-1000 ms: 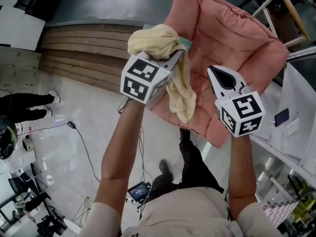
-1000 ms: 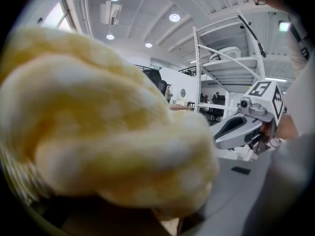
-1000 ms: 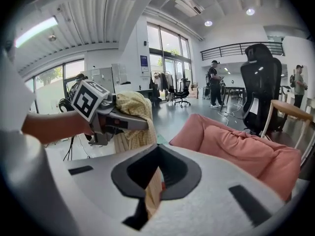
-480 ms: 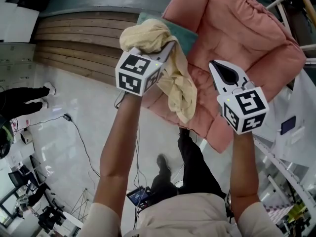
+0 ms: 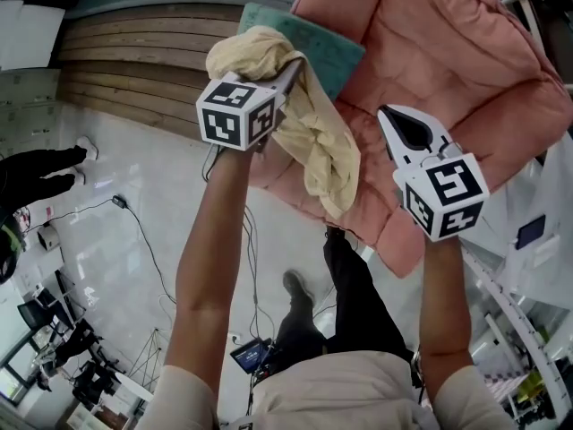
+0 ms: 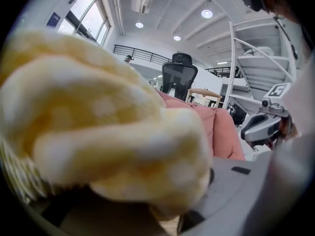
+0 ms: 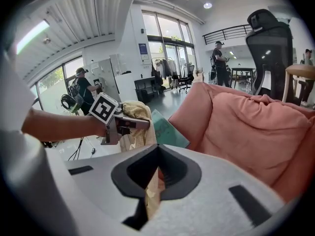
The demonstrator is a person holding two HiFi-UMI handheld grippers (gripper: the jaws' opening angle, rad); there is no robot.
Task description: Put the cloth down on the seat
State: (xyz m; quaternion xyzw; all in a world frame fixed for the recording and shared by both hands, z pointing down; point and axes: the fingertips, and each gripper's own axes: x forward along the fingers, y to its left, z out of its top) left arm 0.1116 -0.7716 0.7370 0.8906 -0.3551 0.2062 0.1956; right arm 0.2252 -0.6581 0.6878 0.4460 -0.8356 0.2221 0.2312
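Both bare forearms (image 5: pixel 210 240) reach forward, side by side and well apart. The left gripper (image 5: pixel 288 77) angles rightward, its fingers clamped on the cloth (image 5: pixel 322 141); the right gripper (image 5: pixel 389 115) points ahead, fingers together and empty

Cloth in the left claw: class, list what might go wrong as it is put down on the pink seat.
1. The cloth is bunched over the left claw and fills the left gripper view, so it might snag and cling when the claw opens.
2. Its hanging tail sits near the front edge of the pink seat; released here, it could slip to the floor.
3. A green pad shows beside the seat; the cloth might land on it instead.
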